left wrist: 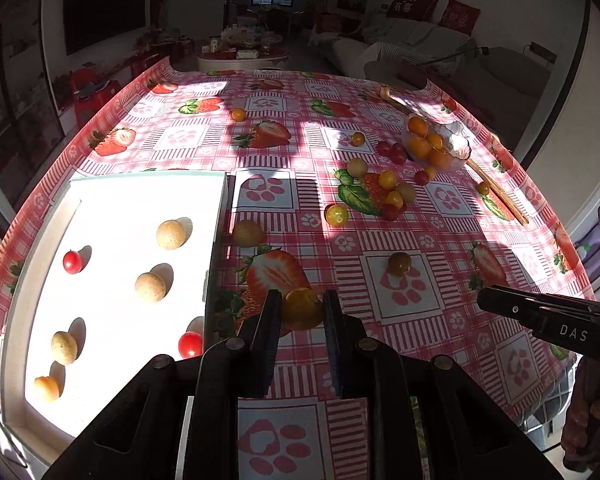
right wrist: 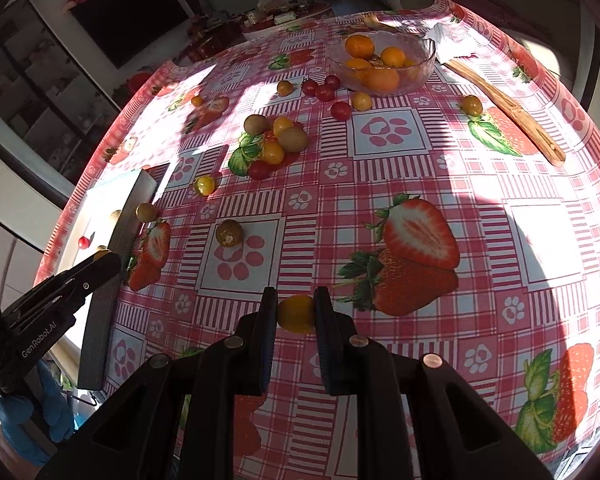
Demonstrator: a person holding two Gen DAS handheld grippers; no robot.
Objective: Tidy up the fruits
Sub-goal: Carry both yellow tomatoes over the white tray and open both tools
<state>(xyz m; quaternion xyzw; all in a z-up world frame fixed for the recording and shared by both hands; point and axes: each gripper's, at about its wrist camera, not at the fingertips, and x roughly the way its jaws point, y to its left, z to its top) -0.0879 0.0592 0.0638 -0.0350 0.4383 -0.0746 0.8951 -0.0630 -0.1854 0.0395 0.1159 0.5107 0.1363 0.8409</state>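
My left gripper (left wrist: 301, 306) is shut on a small orange fruit (left wrist: 300, 309), held just right of the white tray (left wrist: 148, 196). The tray holds tan longans (left wrist: 171, 234), red cherry tomatoes (left wrist: 73, 262) and an orange fruit (left wrist: 46, 388). My right gripper (right wrist: 296, 307) is shut on a yellow-orange fruit (right wrist: 296, 314) above the table's near part. A glass bowl (right wrist: 418, 74) of oranges stands at the far side. Loose tomatoes and longans (right wrist: 274, 140) lie mid-table.
A wooden spoon (right wrist: 508, 108) lies right of the bowl. A dark round fruit (right wrist: 229, 233) and a yellow tomato (right wrist: 205, 185) lie near the tray edge (right wrist: 128, 220). The left gripper shows in the right wrist view (right wrist: 100, 264). The table edge curves all round.
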